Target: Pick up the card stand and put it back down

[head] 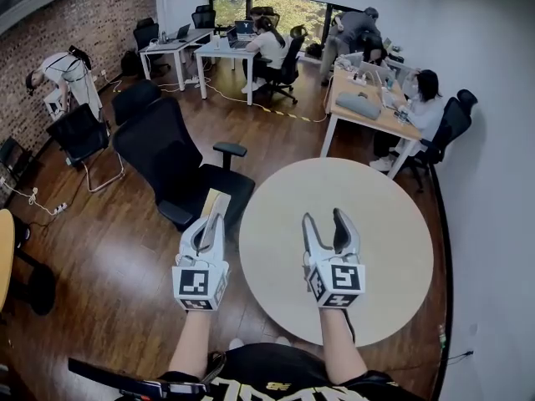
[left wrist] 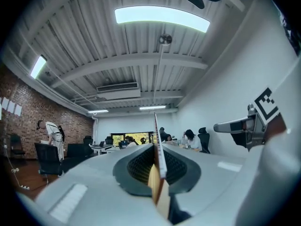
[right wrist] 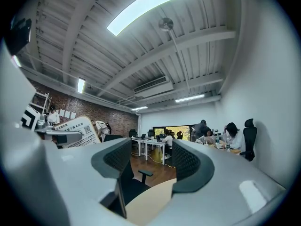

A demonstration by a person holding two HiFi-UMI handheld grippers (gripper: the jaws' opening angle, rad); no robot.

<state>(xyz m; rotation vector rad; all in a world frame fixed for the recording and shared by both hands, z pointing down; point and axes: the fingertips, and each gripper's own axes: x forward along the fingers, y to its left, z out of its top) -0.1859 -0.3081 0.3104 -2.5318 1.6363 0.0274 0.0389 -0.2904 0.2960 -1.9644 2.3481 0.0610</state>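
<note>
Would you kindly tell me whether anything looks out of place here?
The thin white card stand with a tan edge is off the round beige table, clamped edge-on in the shut left gripper, beside the table above a black office chair. Nothing looks spilled or damaged.

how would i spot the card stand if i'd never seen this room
Start at the round beige table; just off its left edge, the left gripper is shut on a thin flat card stand with a tan wooden edge. The right gripper beside it is open and empty, so the stand is the only thing held.
</note>
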